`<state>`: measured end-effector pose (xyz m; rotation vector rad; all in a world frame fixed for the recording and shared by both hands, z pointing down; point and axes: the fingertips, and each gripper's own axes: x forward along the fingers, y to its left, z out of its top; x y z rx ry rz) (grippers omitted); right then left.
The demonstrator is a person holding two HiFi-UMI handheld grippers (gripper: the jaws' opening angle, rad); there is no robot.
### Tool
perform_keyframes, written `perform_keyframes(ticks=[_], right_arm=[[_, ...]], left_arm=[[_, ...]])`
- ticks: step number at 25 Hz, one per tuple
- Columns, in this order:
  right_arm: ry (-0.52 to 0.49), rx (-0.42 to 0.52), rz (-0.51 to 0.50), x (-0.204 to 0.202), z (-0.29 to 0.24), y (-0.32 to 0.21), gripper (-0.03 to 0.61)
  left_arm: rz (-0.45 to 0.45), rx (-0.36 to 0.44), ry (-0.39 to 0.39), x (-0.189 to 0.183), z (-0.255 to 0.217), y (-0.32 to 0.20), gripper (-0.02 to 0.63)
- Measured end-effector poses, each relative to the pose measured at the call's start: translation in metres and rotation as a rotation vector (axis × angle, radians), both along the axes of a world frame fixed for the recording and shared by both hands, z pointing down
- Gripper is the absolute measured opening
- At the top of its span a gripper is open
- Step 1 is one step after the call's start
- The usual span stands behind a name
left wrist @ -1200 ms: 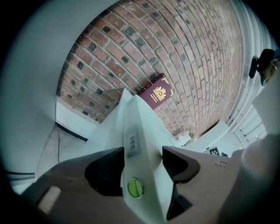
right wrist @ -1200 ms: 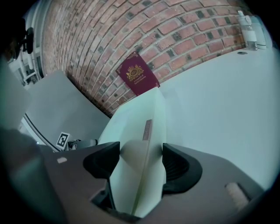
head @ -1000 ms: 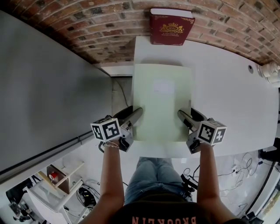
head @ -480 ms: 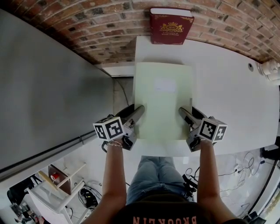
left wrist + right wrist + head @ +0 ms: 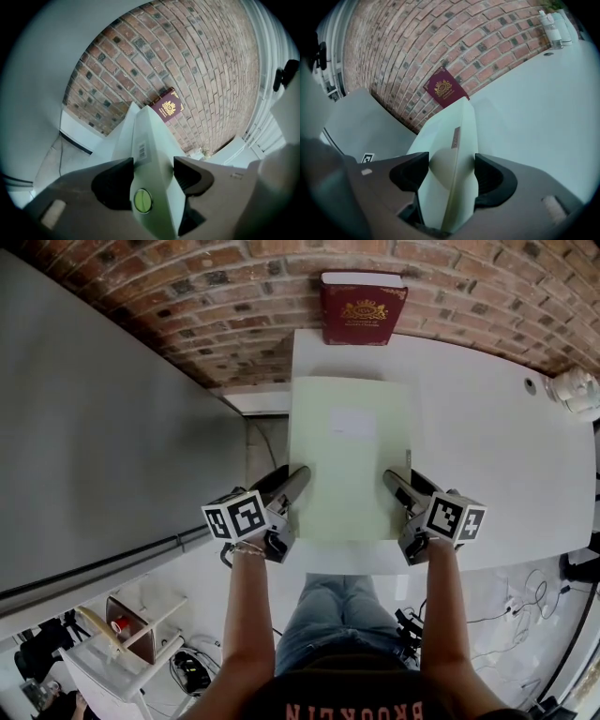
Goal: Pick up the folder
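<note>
On the white surface (image 5: 487, 427), just short of the red book (image 5: 364, 307), the pale green folder (image 5: 349, 465) points its long axis at that book. The left gripper (image 5: 296, 476) and right gripper (image 5: 394, 480) fingers clamp its side edges farthest from the book. They have barely shifted in the last second, so the lift looks ready.

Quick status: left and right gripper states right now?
left gripper: jaws closed on the folder, at its left edge.
right gripper: jaws closed on the folder, at its right edge.

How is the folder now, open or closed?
Closed: the folder shows one flat green cover; the left gripper and right gripper each clamp both covers together.
</note>
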<state>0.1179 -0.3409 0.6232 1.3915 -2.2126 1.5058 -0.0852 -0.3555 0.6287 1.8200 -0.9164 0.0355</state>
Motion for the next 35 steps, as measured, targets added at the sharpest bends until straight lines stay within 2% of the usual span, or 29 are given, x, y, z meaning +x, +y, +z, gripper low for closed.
perform_keyframes(ticks=[16,35], right_arm=[[0.025,0.117,-0.003,0.001,-0.057,0.000,0.298],[0.085,0.325,-0.031,0.004,-0.136,-0.003,0.296]], left_arm=[[-0.006,0.111,-0.003,0.000,-0.056,-0.001,0.276],[-0.013,0.292,-0.030,0.006,-0.134,-0.003,0.276]])
